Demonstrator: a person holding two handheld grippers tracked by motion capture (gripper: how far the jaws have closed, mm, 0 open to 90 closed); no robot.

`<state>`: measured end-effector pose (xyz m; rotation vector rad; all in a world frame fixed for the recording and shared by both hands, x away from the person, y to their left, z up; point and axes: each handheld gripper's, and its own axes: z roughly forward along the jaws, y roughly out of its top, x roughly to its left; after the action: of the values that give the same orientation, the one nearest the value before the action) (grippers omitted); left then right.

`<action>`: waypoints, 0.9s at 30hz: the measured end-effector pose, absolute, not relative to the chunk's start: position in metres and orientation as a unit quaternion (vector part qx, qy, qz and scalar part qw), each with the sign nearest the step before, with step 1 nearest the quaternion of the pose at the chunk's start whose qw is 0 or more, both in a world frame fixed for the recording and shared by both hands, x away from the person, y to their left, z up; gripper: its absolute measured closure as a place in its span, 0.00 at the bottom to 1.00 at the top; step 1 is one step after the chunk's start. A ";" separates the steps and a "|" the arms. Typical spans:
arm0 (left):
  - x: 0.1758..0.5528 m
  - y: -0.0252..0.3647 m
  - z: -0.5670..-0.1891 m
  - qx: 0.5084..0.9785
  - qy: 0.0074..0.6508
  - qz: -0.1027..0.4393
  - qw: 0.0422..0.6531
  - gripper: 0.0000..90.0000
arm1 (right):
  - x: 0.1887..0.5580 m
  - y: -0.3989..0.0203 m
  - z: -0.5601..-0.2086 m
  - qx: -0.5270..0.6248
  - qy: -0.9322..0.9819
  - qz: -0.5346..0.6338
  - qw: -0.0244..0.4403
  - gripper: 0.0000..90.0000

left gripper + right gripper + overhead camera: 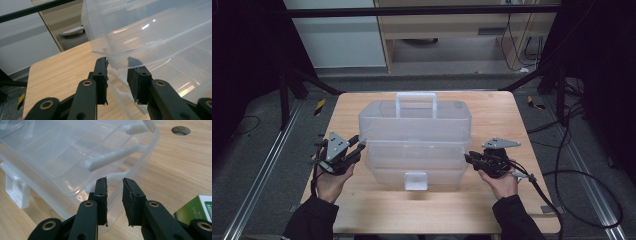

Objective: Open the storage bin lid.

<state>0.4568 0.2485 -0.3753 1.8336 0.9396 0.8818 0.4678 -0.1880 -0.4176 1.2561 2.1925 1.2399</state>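
A clear plastic tiered storage box stands in the middle of the wooden table, its white handle upright and a white latch on the front. My left gripper is at the box's left end. In the left gripper view the jaws stand apart with the upper tray's corner wall between them, and the pads do not press on it. My right gripper is at the right end. Its jaws stand apart astride the lower rim, below a white hinge arm.
A green and white carton lies on the table close by the right gripper. A round hole is cut in the tabletop beyond the box. Black frame bars and cables surround the table, and a cable trails from the right gripper.
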 end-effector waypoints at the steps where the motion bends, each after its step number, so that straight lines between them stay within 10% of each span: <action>1: 0.457 0.249 -0.375 0.737 0.378 0.354 0.435 0.76 | 0.468 -0.188 -0.418 0.443 0.768 0.435 0.160 0.85; 27: 0.471 0.246 -0.358 0.723 0.383 0.367 0.442 0.78 | 0.469 -0.186 -0.418 0.454 0.764 0.433 0.149 0.86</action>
<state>0.4707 0.2464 -0.3578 1.7948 0.9502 0.9106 0.4693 -0.1860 -0.4180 1.3050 2.1963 1.2450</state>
